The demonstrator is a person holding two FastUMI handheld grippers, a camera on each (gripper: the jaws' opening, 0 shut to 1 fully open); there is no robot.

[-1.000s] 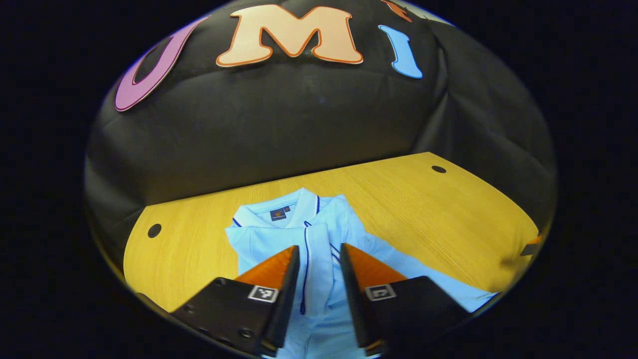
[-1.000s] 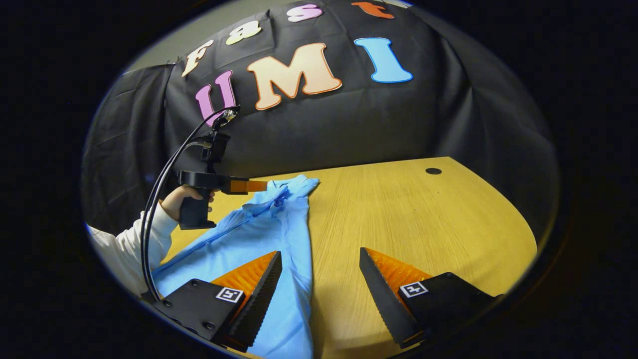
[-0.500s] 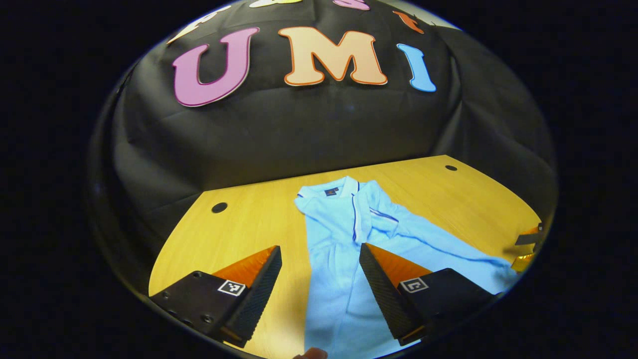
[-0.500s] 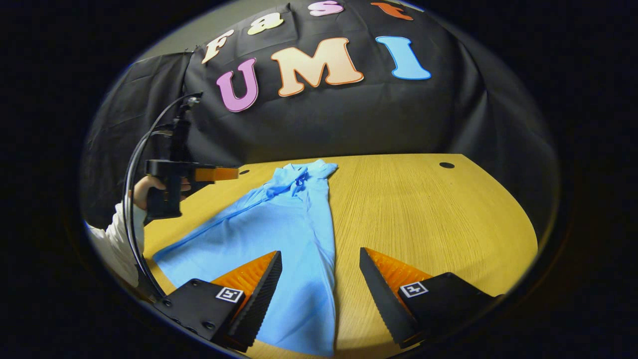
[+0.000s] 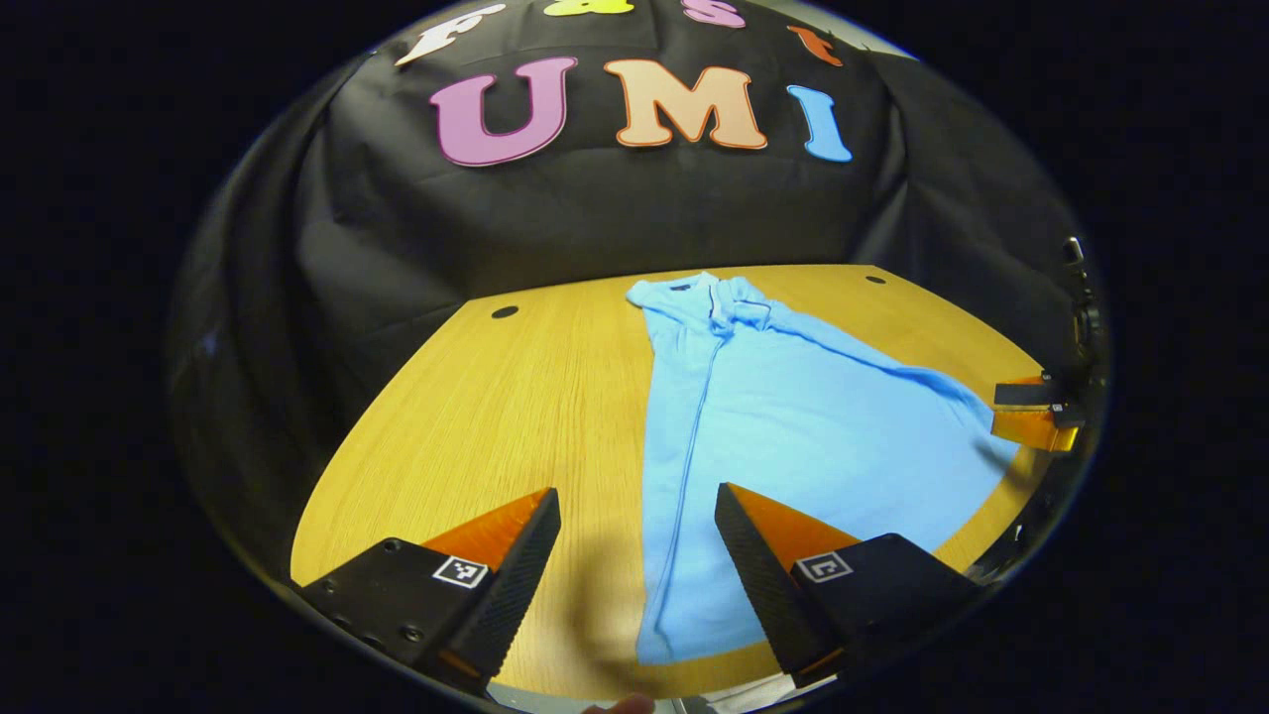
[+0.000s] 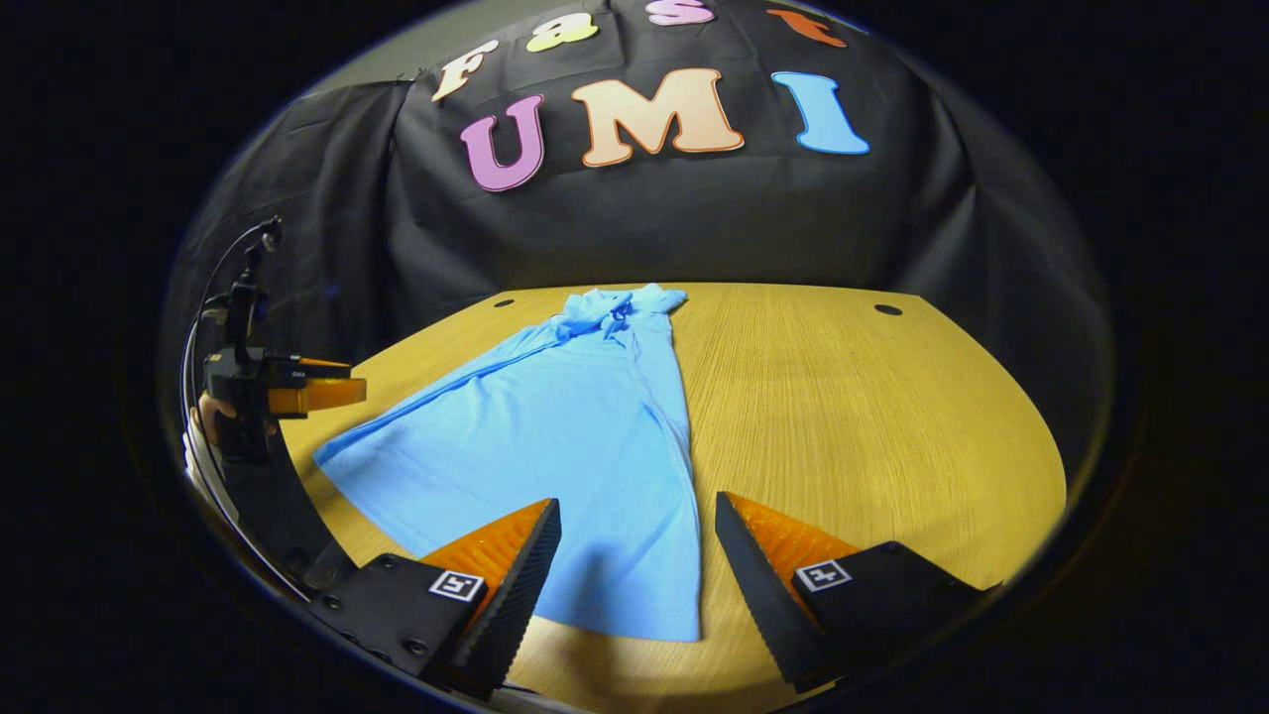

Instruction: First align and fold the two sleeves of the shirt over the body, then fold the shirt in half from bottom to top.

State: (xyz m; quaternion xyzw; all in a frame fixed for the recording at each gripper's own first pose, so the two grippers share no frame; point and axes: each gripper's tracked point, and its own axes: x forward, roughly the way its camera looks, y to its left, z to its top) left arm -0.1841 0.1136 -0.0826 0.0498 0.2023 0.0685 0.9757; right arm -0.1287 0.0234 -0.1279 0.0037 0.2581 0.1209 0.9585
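With both our left gripper (image 5: 634,555) and right gripper (image 6: 634,565) spread open and empty above the shirt's hem, the soft, light, floppy shirt (image 6: 585,446) looks best pinched at its two bottom corners.

Light blue shirt (image 5: 793,416) spread flat on wooden table (image 5: 496,416), collar at far edge near the black backdrop, hem toward the near edge. Both sleeves folded in over the body, leaving a long, narrowing shape. Dark piping along collar (image 6: 620,302) and placket. Not yet folded in half.
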